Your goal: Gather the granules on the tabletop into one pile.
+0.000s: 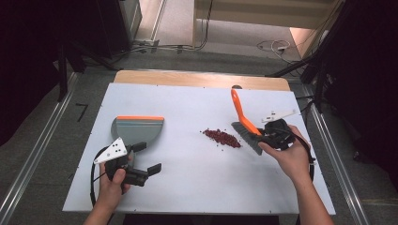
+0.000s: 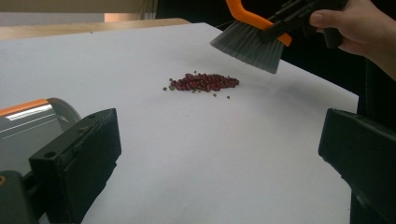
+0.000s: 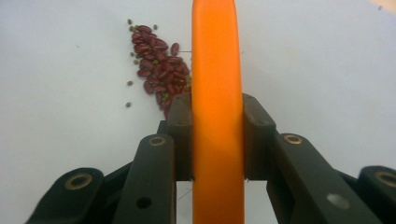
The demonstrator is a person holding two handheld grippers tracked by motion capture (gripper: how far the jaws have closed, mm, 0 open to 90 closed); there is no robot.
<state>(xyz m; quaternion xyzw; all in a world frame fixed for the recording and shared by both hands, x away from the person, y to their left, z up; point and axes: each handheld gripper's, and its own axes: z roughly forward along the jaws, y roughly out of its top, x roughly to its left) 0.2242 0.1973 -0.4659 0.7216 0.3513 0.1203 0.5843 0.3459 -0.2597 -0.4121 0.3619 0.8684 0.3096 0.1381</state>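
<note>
Orange-handled, grey-bristled brush [image 1: 244, 123] beside red beans [image 1: 222, 138]

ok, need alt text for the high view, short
At a white table, the right gripper clamps an orange-handled brush, its bristles beside a small pile of red beans. The left gripper, jaws open, sits by a grey dustpan with an orange edge.

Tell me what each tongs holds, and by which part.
The right tongs are shut on the brush, gripping its orange handle near the bristles. The left tongs are open, holding nothing.
</note>
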